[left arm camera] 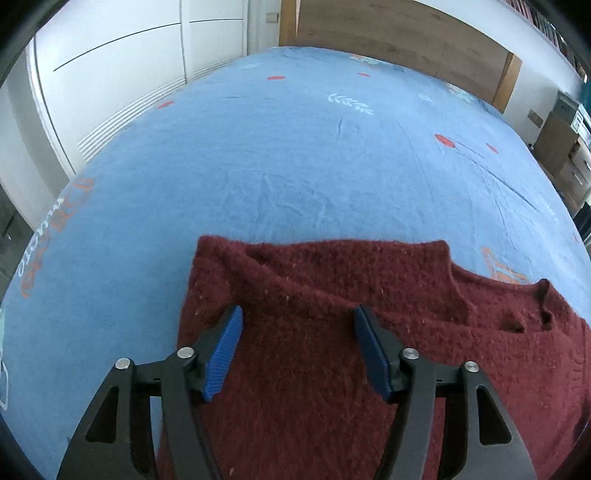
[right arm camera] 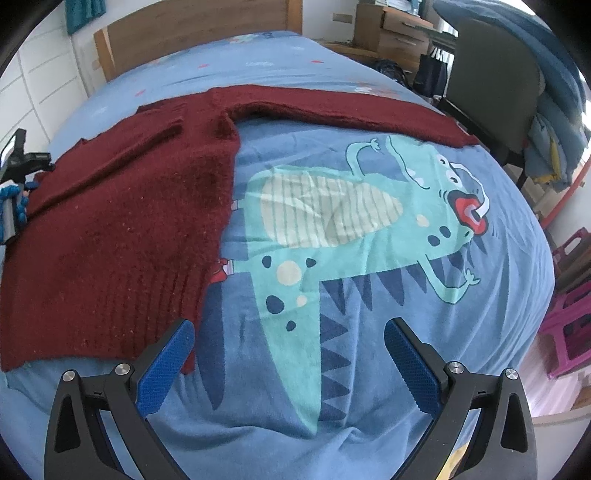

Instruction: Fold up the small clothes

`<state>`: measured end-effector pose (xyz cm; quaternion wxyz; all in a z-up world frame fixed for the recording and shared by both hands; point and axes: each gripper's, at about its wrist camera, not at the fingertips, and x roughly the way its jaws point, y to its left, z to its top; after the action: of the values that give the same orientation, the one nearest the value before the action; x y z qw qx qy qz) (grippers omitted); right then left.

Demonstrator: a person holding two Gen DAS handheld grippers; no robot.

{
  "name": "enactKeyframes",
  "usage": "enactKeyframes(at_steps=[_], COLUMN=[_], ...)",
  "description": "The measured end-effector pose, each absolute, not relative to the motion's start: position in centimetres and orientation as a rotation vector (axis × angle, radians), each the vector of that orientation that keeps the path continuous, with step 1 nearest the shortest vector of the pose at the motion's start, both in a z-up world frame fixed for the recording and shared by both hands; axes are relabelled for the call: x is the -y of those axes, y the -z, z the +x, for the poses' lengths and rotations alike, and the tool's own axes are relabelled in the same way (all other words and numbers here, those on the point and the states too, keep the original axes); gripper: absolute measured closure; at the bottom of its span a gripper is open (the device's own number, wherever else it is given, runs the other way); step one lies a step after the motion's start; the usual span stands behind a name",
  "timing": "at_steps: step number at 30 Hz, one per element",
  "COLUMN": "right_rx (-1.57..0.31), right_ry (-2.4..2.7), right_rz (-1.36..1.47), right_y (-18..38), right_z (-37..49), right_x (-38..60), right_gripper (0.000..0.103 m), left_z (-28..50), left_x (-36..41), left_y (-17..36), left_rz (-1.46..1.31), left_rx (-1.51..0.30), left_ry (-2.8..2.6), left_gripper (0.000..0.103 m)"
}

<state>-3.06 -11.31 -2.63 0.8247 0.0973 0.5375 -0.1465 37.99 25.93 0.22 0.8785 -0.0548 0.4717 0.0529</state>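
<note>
A dark red fuzzy knit sweater [right arm camera: 122,229] lies flat on the bed [left arm camera: 295,155], one sleeve stretched out across the blue dinosaur sheet. Left gripper [left arm camera: 297,314] hovers over it, fingers released; right gripper [right arm camera: 288,332] fingers also released, holding nothing. Its lower part is cut off in the left view

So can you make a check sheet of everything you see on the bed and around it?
Surface: bed with a blue sheet, a dinosaur print on it.
Job's things: red sweater lying flat, one sleeve stretched out, the other side folded in.
Clutter: nothing seen on the bed.
Grippers: left gripper open above the sweater; right gripper open above the sheet by the hem; nothing between the fingers.
Cables: nothing seen.
Surroundings: wooden headboard, white wardrobe, chair, pink stool.
</note>
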Motion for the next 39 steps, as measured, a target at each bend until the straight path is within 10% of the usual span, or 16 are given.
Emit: enactKeyframes(at_steps=[39], right_rx=[-0.984], right_ry=[0.237], right_rz=[0.265], right_y=[-2.3], right_z=[-4.9], right_x=[10.0], right_gripper=[0.0], left_z=[14.8], left_x=[-21.4], left_y=[-4.8], left_rz=[0.081], left_rx=[-0.862], left_ry=[-0.067], left_gripper=[0.045])
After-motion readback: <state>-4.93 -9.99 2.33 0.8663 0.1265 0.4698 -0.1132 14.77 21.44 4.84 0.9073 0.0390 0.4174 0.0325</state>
